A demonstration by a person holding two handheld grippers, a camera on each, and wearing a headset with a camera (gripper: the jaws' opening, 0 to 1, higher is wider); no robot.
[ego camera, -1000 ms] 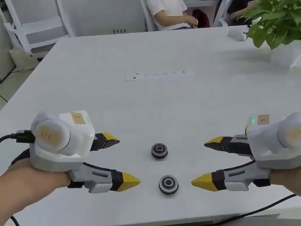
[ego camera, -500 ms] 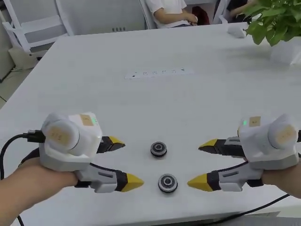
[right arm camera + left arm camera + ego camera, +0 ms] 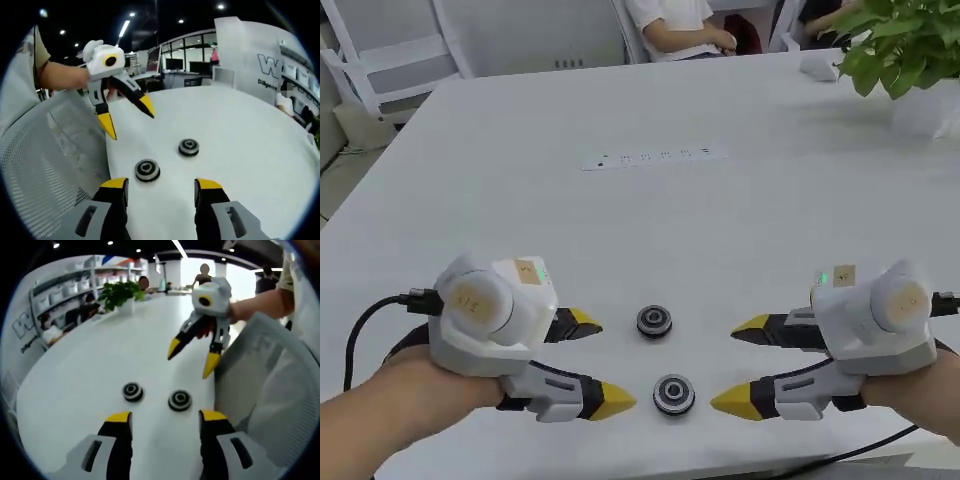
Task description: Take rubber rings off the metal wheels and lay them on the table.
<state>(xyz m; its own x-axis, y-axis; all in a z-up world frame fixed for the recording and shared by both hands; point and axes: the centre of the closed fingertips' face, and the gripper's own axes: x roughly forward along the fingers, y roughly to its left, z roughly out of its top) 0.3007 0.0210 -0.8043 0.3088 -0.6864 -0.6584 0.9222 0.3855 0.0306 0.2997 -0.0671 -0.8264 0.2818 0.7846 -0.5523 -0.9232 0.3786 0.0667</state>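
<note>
White power strip (image 3: 655,157) beyond far wheel (image 3: 654,321)

The room is bright. Light comes from small round lamps (image 3: 220,6) and a long strip (image 3: 177,246) on the ceiling. The white surface (image 3: 720,230) looks evenly lit, with only a soft, faint shadow under the near wheel (image 3: 674,394). The head view is sharp from near to far. Both gripper views bend at the edges like a fishbowl, and the far shelves (image 3: 65,290) look soft and blurry
</note>
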